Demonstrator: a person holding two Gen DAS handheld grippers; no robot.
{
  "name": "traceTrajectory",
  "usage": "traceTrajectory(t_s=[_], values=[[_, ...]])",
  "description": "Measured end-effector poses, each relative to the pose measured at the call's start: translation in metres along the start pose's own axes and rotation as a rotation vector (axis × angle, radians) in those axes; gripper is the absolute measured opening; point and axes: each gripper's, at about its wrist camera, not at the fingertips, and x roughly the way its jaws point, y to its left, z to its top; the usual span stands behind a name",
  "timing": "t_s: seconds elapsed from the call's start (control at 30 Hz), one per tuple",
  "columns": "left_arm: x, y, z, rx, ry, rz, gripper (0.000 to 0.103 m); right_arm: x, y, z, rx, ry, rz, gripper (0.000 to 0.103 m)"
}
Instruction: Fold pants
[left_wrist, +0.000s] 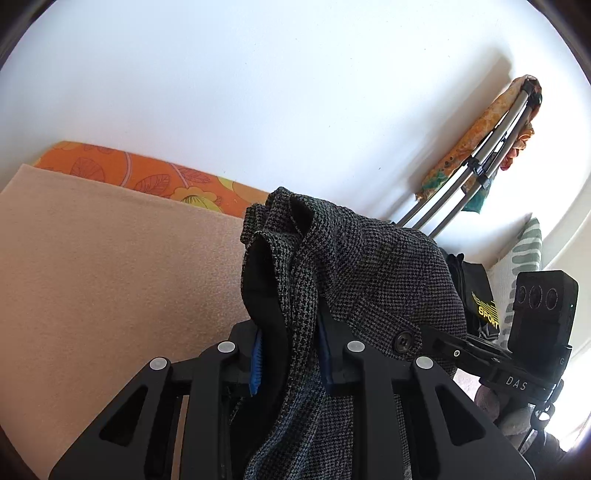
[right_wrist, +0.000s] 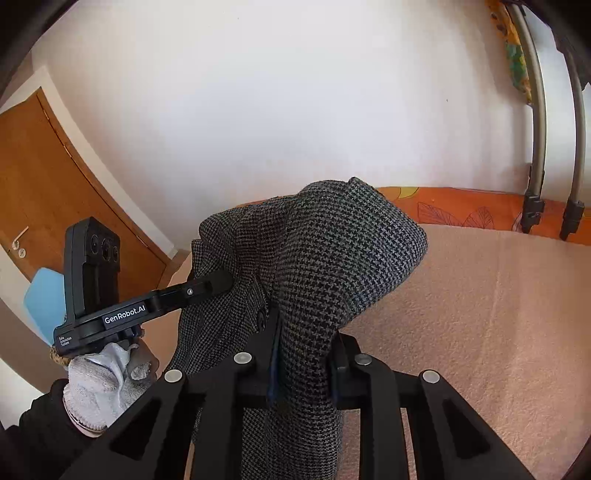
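Observation:
The pants (left_wrist: 369, 266) are dark grey houndstooth with a black lining and a black button (left_wrist: 403, 340). My left gripper (left_wrist: 291, 354) is shut on a bunched edge of them and holds it up above the beige blanket (left_wrist: 110, 277). My right gripper (right_wrist: 304, 363) is shut on another fold of the same pants (right_wrist: 332, 251), lifted over the blanket (right_wrist: 498, 314). Each gripper shows in the other's view: the right one (left_wrist: 436, 338) close at the right, the left one (right_wrist: 221, 282) at the left, held by a gloved hand (right_wrist: 107, 384).
An orange flowered sheet (left_wrist: 147, 175) lies along the white wall behind the blanket. A folded metal frame with patterned cloth (left_wrist: 487, 155) leans on the wall at right; its legs (right_wrist: 535, 206) stand on the sheet. A black "SPORT" garment (left_wrist: 480, 295), a striped cushion (left_wrist: 524, 251), a wooden door (right_wrist: 55, 184).

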Motion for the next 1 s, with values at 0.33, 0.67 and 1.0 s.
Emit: traceTrajectory(t_s=[0.33,0.67,1.0], values=[[-0.049,-0.059,0.005,0.076,-0.079,-0.042,0.021,-0.074,0.035,0.003,-0.132,-0.091,-0.069,0.018],[-0.058,-0.157,-0.002,0.178,-0.119,-0.161,0.021,-0.191,0.01,0.006,-0.188,-0.187,-0.172,0.017],[-0.016,-0.27,-0.022,0.278,-0.089,-0.284,0.021,-0.297,-0.057,-0.002,-0.174,-0.236,-0.33,0.017]])
